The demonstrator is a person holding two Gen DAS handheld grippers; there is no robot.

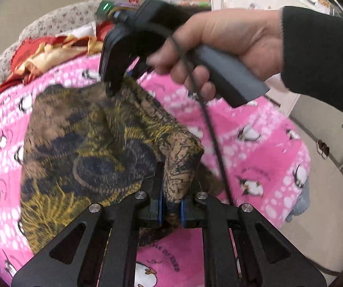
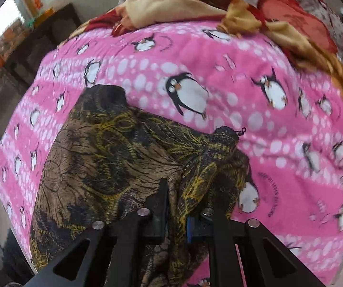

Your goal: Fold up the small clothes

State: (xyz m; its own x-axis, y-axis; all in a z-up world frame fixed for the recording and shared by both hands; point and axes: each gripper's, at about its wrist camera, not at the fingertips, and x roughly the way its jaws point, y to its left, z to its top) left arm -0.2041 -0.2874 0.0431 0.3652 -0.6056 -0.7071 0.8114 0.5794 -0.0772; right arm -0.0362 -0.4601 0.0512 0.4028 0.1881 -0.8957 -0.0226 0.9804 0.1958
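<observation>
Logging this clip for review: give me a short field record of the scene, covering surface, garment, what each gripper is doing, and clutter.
surface: pink penguin blanket spread over a bed
garment: brown and yellow patterned cloth, partly lifted, rest lying on the blanket
left gripper: shut on a bunched edge of the cloth
right gripper: shut on a fold of the cloth; in the left wrist view it meets the cloth's far edge
right hand: gripping the handle
clutter: red and tan bedding heaped at the far end
fold state: not yet flat or folded

Open pink blanket (image 2: 255, 76) lies beyond the garment (image 2: 114, 157); heaped red-gold bedding (image 2: 195, 2) blocks the far edge.
</observation>
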